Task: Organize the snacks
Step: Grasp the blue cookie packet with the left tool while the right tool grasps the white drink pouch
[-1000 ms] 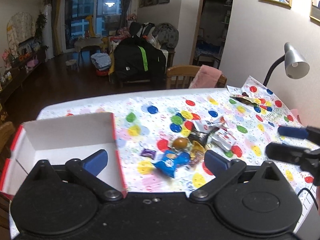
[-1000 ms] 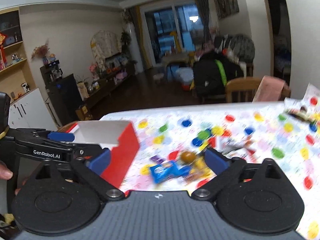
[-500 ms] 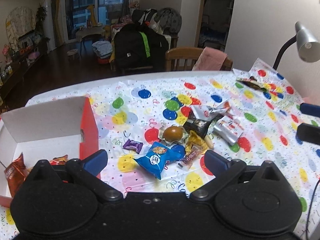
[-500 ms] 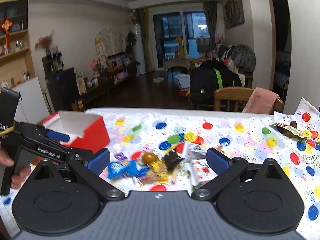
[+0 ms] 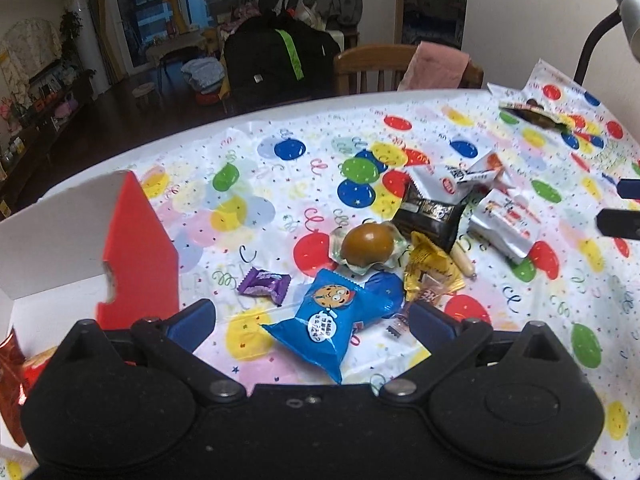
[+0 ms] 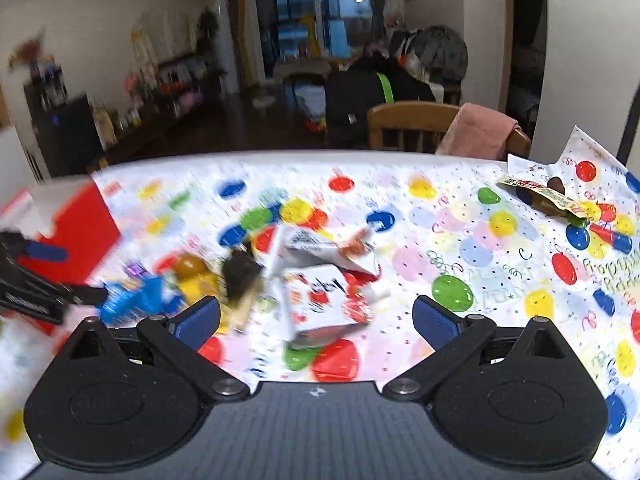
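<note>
Left wrist view: my left gripper (image 5: 310,316) hangs empty, jaws wide, over the blue cookie packet (image 5: 334,322), beside the red box (image 5: 138,248) on the desk (image 5: 280,160); I judge lowering and closing comes next. One purple candy (image 5: 264,285), one brown egg (image 5: 368,245).

Right wrist view: my right gripper (image 6: 316,316), jaws apart, faces one white-red packet (image 6: 324,304), blurred.

Right claw (image 6: 316,322) hangs wide apart over the tabletop (image 6: 440,216), nothing betw. its blue pads. Just ahead: white-and-red snack packet (image 6: 324,304), w/ a second white packet (image 6: 316,250) behind it, touching. To their left a dark wrapper (image 6: 240,272), yellow wrapper (image 6: 198,284), brown round snack (image 6: 190,266) and blue packet (image 6: 132,300), all blurred. Red box (image 6: 82,228) at far left; left claw (image 6: 48,276) in front of it, its spread unclear. Far right, well apart: a long wrapper (image 6: 540,194).
</note>
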Demonstrator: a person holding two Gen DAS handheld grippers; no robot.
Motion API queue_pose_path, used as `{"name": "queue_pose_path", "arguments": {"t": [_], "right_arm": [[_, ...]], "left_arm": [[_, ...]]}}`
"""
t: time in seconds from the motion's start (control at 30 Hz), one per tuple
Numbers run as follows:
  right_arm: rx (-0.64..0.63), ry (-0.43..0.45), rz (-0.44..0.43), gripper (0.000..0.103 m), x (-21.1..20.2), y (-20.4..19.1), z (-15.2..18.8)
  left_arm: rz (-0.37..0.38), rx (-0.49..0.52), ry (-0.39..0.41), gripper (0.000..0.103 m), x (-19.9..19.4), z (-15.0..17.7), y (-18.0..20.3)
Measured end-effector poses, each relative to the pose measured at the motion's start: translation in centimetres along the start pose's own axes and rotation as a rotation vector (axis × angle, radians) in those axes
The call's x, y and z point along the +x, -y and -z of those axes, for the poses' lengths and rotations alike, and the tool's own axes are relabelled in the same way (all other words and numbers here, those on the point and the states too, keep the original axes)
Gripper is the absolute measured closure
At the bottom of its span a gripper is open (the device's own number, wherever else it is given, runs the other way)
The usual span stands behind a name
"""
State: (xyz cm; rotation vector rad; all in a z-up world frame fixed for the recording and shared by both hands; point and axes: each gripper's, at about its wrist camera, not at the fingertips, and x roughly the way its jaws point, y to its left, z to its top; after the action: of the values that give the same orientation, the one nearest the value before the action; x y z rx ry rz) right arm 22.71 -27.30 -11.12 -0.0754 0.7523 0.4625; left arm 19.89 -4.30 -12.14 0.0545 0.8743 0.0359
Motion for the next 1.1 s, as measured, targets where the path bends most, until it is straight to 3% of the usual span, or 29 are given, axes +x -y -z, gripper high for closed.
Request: {"name": "queue_pose_path", "arguments": {"t": [0.23, 0.53, 0.8, 0.9, 0.97, 1.1], "right_arm": [[-0.038, -0.099, -0.038, 0.0, 5.4, -0.3, 0.2], [0.006, -0.154, 0.036, 0.0, 9.7, 0.4, 0.4], [0.042, -0.183, 0.054, 0.001, 11.6, 0.5, 0.4], [0.029, -0.185, 0.064, 0.011, 11.7, 0.0, 0.3], [0.007, -0.191, 0.077, 0.018, 11.8, -0.4, 0.4], [0.012, -0.19, 0.088, 0.02, 11.6, -0.6, 0.4]], "left_arm": [[0.049, 0.015, -0.069, 0.004, 2.5, -0.5, 0.1], [0.083, 0.005, -0.152, 0.021, 5.2, -0.6, -0.6], [0.129, -0.017, -0.193, 0.029, 6.4, -0.9, -1.1], [0.131, -0.021, -0.209, 0.042, 6.7, -0.8, -1.2], [0.135, -0.029, -0.212, 0.043, 6.7, -0.6, -1.3], [0.14, -0.045, -0.209, 0.046, 6.6, -0.6, -1.5]]}}
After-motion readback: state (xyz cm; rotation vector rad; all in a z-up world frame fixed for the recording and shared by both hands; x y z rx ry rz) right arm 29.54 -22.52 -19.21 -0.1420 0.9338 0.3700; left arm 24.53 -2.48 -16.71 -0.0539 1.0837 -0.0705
